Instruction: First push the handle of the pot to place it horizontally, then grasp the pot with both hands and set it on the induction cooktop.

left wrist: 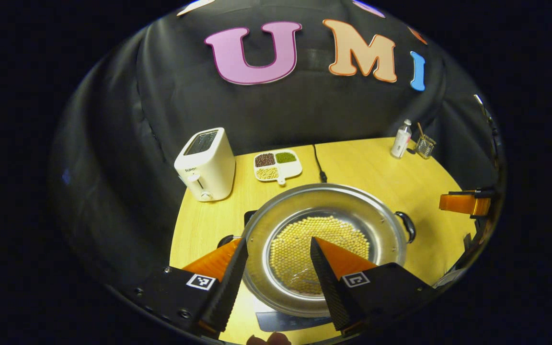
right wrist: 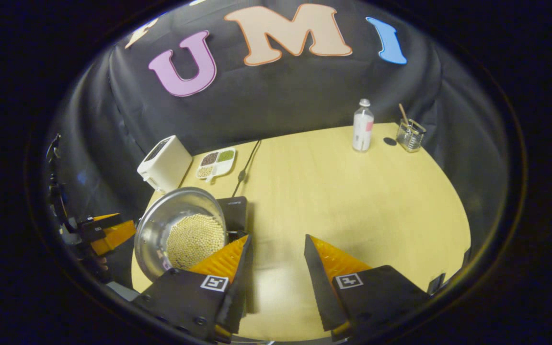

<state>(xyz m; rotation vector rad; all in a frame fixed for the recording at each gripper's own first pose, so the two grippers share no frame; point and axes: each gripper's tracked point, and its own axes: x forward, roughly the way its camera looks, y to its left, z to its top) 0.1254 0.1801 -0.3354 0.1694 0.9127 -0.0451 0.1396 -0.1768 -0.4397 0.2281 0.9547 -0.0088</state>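
Yellow bench [right wrist: 352, 191], my left gripper [left wrist: 278, 249] jaws wide over the pot [left wrist: 326, 249] at twelve o'clock, my right gripper [right wrist: 276, 247] jaws wide, empty.

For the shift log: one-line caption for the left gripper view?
Open left gripper straddles the near rim of the bean-filled pot sitting on the induction cooktop.
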